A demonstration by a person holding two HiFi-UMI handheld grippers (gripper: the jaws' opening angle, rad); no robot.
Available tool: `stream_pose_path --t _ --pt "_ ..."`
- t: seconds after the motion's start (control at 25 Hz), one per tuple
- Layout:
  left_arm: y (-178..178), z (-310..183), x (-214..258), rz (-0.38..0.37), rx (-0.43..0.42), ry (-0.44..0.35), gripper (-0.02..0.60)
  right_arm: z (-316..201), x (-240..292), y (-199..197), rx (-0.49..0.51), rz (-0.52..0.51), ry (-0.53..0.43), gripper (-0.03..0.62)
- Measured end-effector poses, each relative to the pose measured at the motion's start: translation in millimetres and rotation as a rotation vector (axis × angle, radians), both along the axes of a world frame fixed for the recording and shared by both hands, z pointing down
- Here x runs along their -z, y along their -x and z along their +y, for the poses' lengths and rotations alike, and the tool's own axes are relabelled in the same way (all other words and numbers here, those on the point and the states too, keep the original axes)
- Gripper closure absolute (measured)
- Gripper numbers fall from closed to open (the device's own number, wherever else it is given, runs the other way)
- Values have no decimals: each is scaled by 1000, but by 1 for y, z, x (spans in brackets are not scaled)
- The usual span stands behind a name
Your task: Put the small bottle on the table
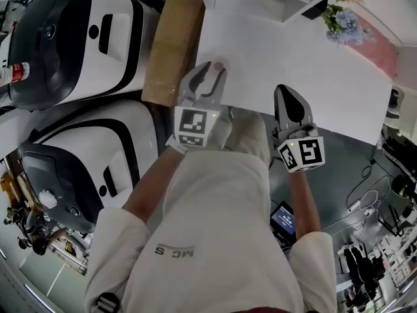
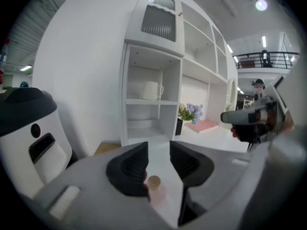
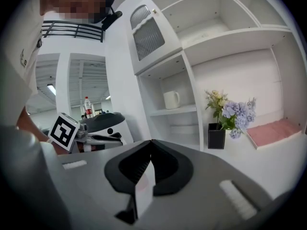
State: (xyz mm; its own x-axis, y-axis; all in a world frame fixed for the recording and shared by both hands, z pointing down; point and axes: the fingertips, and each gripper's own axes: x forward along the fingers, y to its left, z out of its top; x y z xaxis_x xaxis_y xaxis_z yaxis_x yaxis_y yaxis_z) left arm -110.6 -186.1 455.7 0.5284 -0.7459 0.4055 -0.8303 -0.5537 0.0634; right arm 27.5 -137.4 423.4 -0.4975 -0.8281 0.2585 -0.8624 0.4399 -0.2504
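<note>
- On the white counter [image 1: 293,57], close to its near left edge, the small bottle [image 1: 218,64] stands upright with its brownish cap up.
- Left tongs [image 1: 210,77]: jaws apart, with the bottle [image 2: 154,185] low in the gap between them. It sits hard by the left jaw and clear of the right one, so neither side is squeezing it. Actual contact with the left jaw cannot be confirmed.
- Right tongs [image 1: 287,93]: held over the counter's near edge, well apart from the bottle. Their own view shows the tips [image 3: 151,145] closed together with nothing in them.
- Progress, judged: placement looks essentially done, with the bottle resting on the counter and not clamped.
- Remaining, judged: back the left tongs [image 2: 159,150] straight off without brushing the bottle. Tipping it is the main risk.
</note>
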Motion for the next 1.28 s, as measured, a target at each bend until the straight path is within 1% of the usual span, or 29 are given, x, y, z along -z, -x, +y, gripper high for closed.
stream_pose_path --t 0.16,0.32,0.44,0.6,0.72,0.84,1.08,1.28 --pt "8 13 43 39 26 -45 511 9 20 1 6 3 -19 595" --pt "11 29 77 63 17 -75 537 20 44 2 15 2 -49 595" --pt "17 42 95 63 15 -92 572 28 63 4 20 17 -74 595" --pt "21 61 118 55 -13 -112 580 39 91 9 24 40 -118 595" --pt "25 73 131 73 -23 -116 580 47 110 13 33 59 -152 595" --pt "29 79 141 87 -16 -127 581 52 123 17 41 62 -178 595" --pt "29 85 160 113 -8 -152 581 63 134 20 49 57 -208 595" --pt "26 87 163 104 -20 -155 581 67 135 23 56 67 -221 595"
